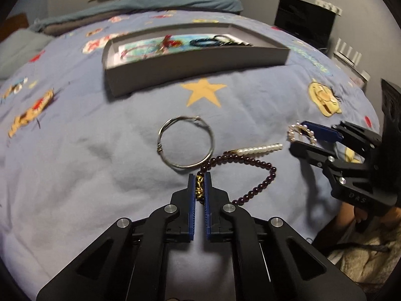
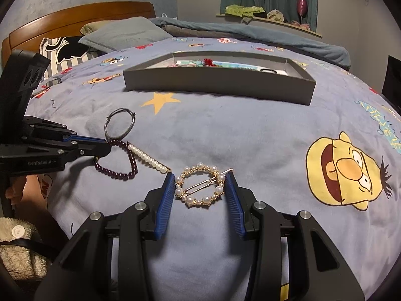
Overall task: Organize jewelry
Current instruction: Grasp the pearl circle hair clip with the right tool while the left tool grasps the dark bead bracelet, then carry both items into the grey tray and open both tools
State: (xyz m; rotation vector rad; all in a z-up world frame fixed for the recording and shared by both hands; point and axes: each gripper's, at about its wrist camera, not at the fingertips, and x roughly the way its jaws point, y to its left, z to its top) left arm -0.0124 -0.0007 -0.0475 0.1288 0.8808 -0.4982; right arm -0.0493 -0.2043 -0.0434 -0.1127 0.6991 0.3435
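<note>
Dark-purple beaded bracelet (image 1: 253, 175) lies on the bed (image 1: 100, 175), its gold charm pinched in the left hand-held gripper (image 1: 199, 188), while the right hand-held gripper (image 2: 200, 188) clasps the pearl ring clip (image 2: 199, 186); lift both slowly toward the grey tray (image 1: 200, 60), keeping the trailing beads clear of the silver bangle (image 1: 185, 145).
</note>
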